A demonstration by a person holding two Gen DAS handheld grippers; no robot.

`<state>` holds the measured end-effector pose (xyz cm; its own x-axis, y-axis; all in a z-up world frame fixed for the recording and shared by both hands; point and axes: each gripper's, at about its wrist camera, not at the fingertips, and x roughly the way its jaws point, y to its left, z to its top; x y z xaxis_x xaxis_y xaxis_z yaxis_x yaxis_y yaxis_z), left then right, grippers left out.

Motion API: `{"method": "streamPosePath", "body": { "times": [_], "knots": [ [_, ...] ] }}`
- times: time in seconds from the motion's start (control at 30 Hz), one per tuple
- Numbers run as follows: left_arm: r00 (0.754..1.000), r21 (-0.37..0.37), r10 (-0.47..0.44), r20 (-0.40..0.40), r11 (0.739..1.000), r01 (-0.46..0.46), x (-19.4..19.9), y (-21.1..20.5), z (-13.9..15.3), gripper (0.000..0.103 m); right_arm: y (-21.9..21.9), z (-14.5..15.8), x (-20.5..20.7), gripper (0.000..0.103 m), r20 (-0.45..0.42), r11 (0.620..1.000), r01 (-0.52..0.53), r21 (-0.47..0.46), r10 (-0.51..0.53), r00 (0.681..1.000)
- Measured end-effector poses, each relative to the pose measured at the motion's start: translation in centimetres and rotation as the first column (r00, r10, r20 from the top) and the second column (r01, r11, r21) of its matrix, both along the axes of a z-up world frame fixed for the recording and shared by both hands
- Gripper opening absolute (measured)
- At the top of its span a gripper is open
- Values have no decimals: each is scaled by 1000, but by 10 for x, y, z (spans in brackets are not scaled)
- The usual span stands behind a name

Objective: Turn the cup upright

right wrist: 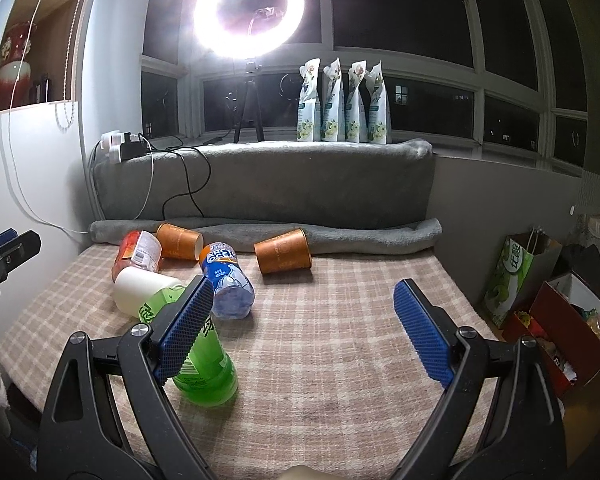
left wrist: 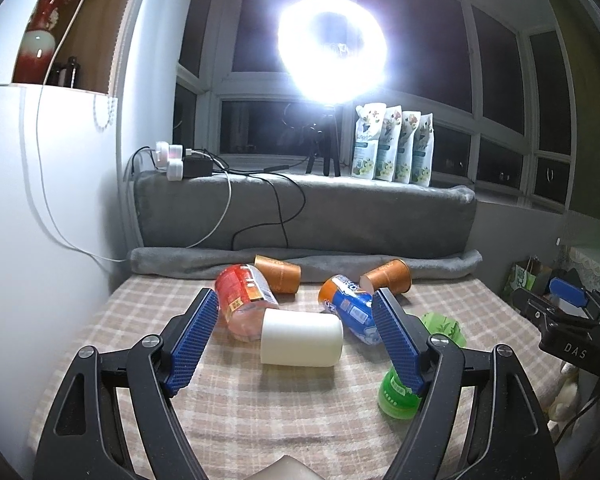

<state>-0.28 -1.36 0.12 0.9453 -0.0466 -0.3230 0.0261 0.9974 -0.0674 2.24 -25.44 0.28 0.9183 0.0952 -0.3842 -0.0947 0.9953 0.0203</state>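
Note:
A white cup [left wrist: 300,338] [right wrist: 140,290] lies on its side on the plaid cloth, right in front of my left gripper [left wrist: 295,297], which is open and holds nothing. Two orange paper cups also lie on their sides near the back: one at the left [left wrist: 278,274] [right wrist: 178,242], one at the right [left wrist: 388,276] [right wrist: 284,256]. My right gripper [right wrist: 304,282] is open and empty above bare cloth, with the right orange cup ahead of it. Its left finger [right wrist: 184,328] overlaps a green bottle [right wrist: 204,368].
A red-labelled bottle [left wrist: 244,296] and a blue-and-orange bottle [left wrist: 352,308] lie beside the white cup; the green bottle [left wrist: 398,394] lies to its right. A rolled grey blanket [right wrist: 360,234] borders the back. A ring light [right wrist: 248,8] glares from the sill. Bags [right wrist: 516,280] stand off the right edge.

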Motion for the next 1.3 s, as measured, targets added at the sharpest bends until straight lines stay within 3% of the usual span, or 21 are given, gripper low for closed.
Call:
{"method": "streamPosePath", "body": {
  "times": [1.3],
  "knots": [
    [999, 2, -12, -42, 1000, 12, 4, -3, -2, 79, -3, -1, 0, 94, -5, 1000, -5, -3, 5, 1000]
  ]
}}
